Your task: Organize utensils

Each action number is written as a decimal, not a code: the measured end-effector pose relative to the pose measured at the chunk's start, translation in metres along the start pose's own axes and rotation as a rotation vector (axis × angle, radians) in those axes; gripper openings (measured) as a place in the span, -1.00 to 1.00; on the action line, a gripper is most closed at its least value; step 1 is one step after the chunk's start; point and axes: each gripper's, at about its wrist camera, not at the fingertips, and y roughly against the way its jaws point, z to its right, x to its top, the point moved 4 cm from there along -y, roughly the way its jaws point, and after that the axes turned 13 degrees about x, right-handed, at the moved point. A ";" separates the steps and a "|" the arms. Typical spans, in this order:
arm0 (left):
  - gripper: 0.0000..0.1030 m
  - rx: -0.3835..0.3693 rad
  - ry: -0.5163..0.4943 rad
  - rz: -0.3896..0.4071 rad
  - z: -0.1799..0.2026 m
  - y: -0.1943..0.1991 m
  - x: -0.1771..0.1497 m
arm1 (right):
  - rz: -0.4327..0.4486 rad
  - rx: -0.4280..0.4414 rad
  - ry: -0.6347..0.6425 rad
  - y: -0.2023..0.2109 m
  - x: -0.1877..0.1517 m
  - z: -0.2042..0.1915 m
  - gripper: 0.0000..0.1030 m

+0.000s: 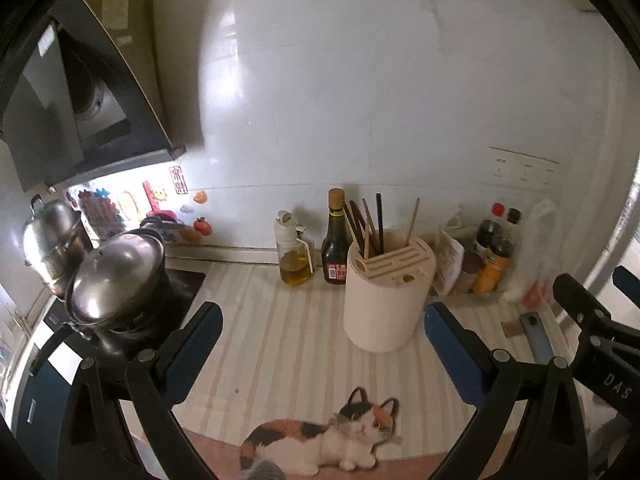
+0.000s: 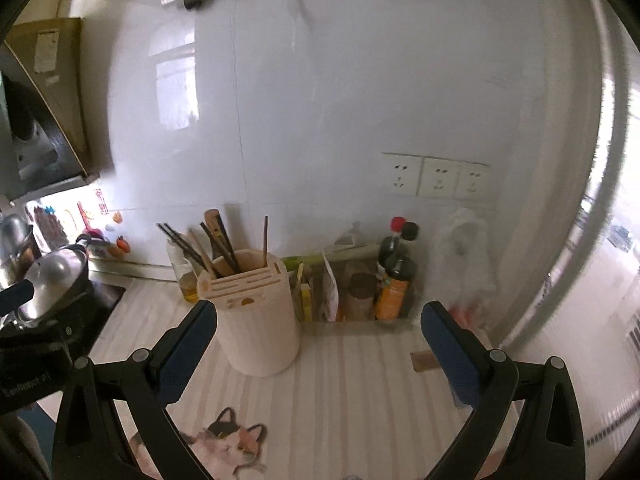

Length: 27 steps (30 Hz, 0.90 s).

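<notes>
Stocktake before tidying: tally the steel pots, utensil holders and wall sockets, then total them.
Steel pots: 2
Utensil holder: 1
Wall sockets: 3
Total: 6

The holder (image 1: 384,300) looks like matte cream plastic, with wooden-looking chopsticks (image 1: 366,224) sticking out, some pale, some dark. Pot lid (image 1: 116,276) is shiny polished metal, and the wall (image 1: 360,100) is glossy white tile throwing reflections. The counter (image 1: 280,320) has a smooth striped covering, and the finger pads (image 2: 452,348) look like dimpled blue rubber on matte black plastic.
</notes>
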 end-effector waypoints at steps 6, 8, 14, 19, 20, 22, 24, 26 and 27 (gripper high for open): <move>1.00 -0.034 -0.002 0.038 -0.028 0.051 -0.017 | 0.058 -0.052 -0.008 0.071 -0.014 -0.026 1.00; 1.00 -0.047 0.007 0.039 -0.036 0.063 -0.021 | 0.065 -0.056 -0.009 0.091 -0.018 -0.034 1.00; 1.00 -0.028 0.010 0.063 -0.048 0.086 -0.033 | 0.090 -0.067 0.008 0.130 -0.025 -0.051 1.00; 1.00 -0.022 0.017 0.041 -0.052 0.096 -0.039 | 0.092 -0.056 0.002 0.140 -0.025 -0.055 1.00; 1.00 -0.021 0.016 0.034 -0.052 0.097 -0.040 | 0.090 -0.056 0.003 0.142 -0.025 -0.056 1.00; 1.00 -0.016 0.014 0.034 -0.053 0.101 -0.041 | 0.089 -0.050 -0.002 0.143 -0.025 -0.056 1.00; 1.00 -0.005 0.020 0.042 -0.055 0.104 -0.042 | 0.093 -0.058 0.002 0.147 -0.025 -0.056 1.00; 1.00 0.001 0.029 0.045 -0.057 0.105 -0.044 | 0.091 -0.058 0.004 0.148 -0.025 -0.056 1.00; 1.00 0.001 0.035 0.045 -0.058 0.106 -0.045 | 0.091 -0.055 0.008 0.149 -0.025 -0.057 1.00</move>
